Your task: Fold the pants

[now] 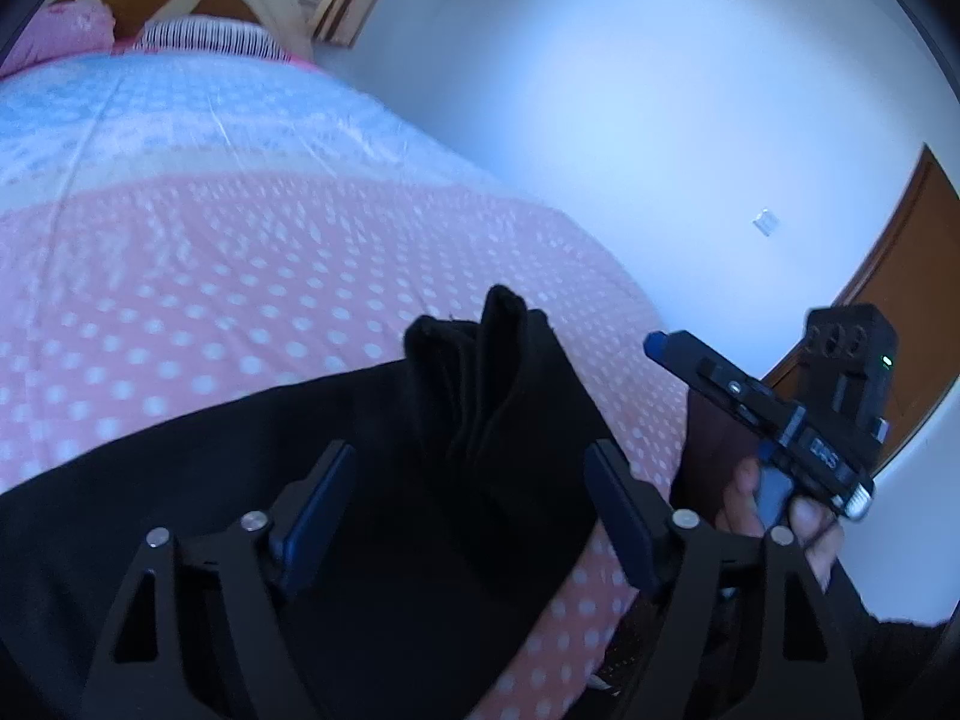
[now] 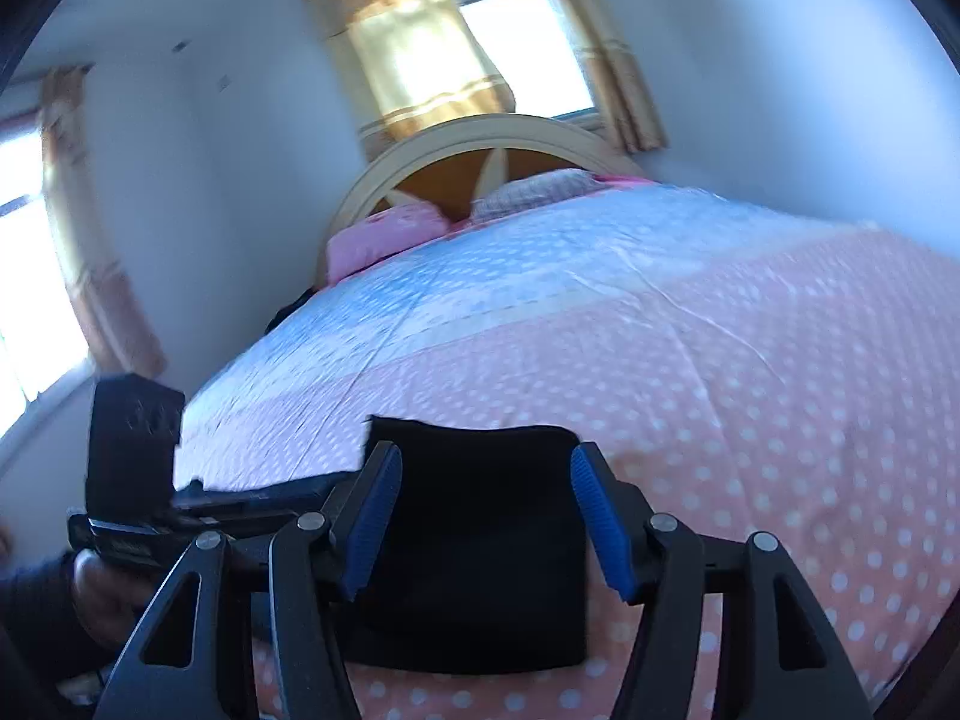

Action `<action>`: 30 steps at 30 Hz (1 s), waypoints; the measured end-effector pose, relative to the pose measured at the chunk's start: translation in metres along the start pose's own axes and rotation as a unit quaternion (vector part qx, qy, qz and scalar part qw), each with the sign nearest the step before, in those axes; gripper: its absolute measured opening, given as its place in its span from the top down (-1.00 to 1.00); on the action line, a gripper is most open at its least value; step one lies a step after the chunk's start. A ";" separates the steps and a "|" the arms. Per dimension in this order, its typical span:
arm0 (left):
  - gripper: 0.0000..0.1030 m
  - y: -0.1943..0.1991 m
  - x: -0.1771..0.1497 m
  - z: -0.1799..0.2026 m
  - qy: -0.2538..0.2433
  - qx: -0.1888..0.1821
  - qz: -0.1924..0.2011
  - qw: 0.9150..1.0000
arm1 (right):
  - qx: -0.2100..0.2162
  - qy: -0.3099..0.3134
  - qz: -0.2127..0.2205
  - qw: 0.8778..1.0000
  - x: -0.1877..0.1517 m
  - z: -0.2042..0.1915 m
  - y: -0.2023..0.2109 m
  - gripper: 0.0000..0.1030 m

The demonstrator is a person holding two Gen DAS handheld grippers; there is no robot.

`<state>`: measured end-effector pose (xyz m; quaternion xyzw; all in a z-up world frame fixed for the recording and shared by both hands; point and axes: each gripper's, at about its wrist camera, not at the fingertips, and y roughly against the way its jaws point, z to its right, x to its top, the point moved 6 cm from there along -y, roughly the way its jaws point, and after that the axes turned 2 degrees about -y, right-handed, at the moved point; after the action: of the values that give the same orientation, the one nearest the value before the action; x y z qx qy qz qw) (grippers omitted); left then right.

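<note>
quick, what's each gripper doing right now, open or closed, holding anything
Left gripper: open, holding nothing, black pants between its fingers.
Right gripper: open, empty, over the folded pants.

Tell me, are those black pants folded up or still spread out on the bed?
Folded. In the right wrist view the pants lie as a compact dark rectangle on the dotted bedspread; the left wrist view shows stacked layers at one end.

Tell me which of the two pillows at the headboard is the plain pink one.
The plain pink pillow lies on the left in the right wrist view; the other pillow, beside it, is checked.
</note>
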<state>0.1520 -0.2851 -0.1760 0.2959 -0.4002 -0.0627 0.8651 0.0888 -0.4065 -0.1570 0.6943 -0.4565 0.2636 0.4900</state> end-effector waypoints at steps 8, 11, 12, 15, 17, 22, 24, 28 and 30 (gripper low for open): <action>0.11 -0.032 0.007 0.010 0.005 0.011 -0.017 1.000 | -0.005 0.001 -0.001 1.000 -0.007 0.006 -0.003 -0.17; 0.72 -0.036 0.006 0.010 0.004 0.021 -0.027 0.999 | -0.008 -0.002 0.000 1.000 -0.006 0.012 -0.004 -0.17; 0.76 -0.035 0.006 0.012 0.001 0.021 -0.027 0.999 | -0.010 -0.004 0.002 1.000 -0.005 0.013 0.000 -0.18; 0.78 -0.021 0.008 0.019 0.001 0.008 -0.016 1.000 | -0.019 -0.015 0.012 1.000 -0.002 0.020 0.003 -0.18; 0.78 -0.011 0.012 0.022 0.002 0.004 -0.007 1.000 | -0.023 -0.025 0.015 0.999 -0.001 0.024 0.005 -0.18; 0.78 0.016 0.018 0.021 0.020 0.009 0.006 1.000 | -0.019 -0.022 0.018 0.999 -0.001 0.021 0.006 -0.18; 0.78 0.021 0.015 0.015 0.036 0.010 0.002 0.999 | -0.017 -0.011 0.017 1.000 -0.003 0.016 0.005 -0.18; 0.79 0.031 0.007 0.000 0.072 0.009 -0.001 0.997 | -0.009 0.009 0.011 1.000 -0.007 0.004 0.004 -0.18; 0.79 0.035 0.003 -0.006 0.084 0.010 0.002 0.996 | -0.005 0.020 0.009 1.000 -0.009 -0.001 0.003 -0.18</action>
<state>0.1540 -0.2544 -0.1572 0.3080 -0.3269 -0.0322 0.8929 0.0825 -0.4023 -0.1627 0.6820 -0.4546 0.2794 0.5001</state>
